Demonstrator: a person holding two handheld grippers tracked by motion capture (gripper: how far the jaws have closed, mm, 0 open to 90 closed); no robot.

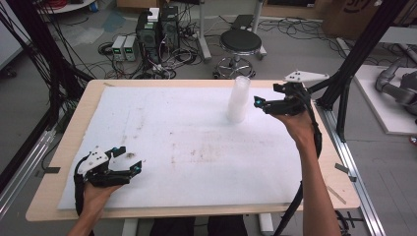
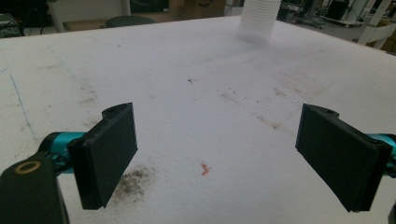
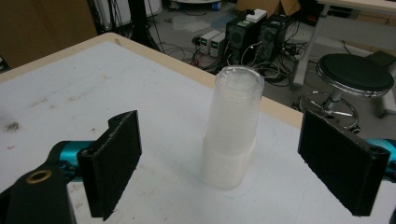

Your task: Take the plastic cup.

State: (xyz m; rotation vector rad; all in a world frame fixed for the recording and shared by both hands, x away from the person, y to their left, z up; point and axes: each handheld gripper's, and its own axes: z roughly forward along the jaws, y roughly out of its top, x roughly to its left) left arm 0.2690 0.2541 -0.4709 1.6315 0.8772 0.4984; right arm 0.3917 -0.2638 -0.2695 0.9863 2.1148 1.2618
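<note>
A stack of translucent plastic cups (image 1: pixel 238 101) is seen standing upright, mouth down, on the white sheet (image 1: pixel 187 142) that covers the tabletop (image 1: pixel 59 162), towards the far right part of it and close to the far edge. In the right gripper view the stack (image 3: pixel 232 135) is shown as a narrower upper part set over a wider lower part, and it is framed between the two black jaws without being touched by either. The right gripper (image 1: pixel 260 103) is held raised just beside the stack on its right, pointed towards it, with its jaws spread wide and nothing gripped; a grey three-cornered plate is carried on top of it, and a black cable is trailed from it down along the forearm. The left gripper (image 1: pixel 129 161) is held low over the near left part of the sheet, well apart from the stack, and its jaws are likewise spread wide with nothing between them. In the left gripper view a small red speck (image 2: pixel 205 169) and a dark smudge (image 2: pixel 133 182) are seen on the sheet between and beside the jaws, and the stack (image 2: pixel 258 21) is seen far off at the top. Faint brown stains are scattered over the middle of the sheet. Beyond the far edge of the tabletop a black round stool (image 1: pixel 240 43) and several computer cases (image 1: pixel 158 30) among cables are found on the floor.
</note>
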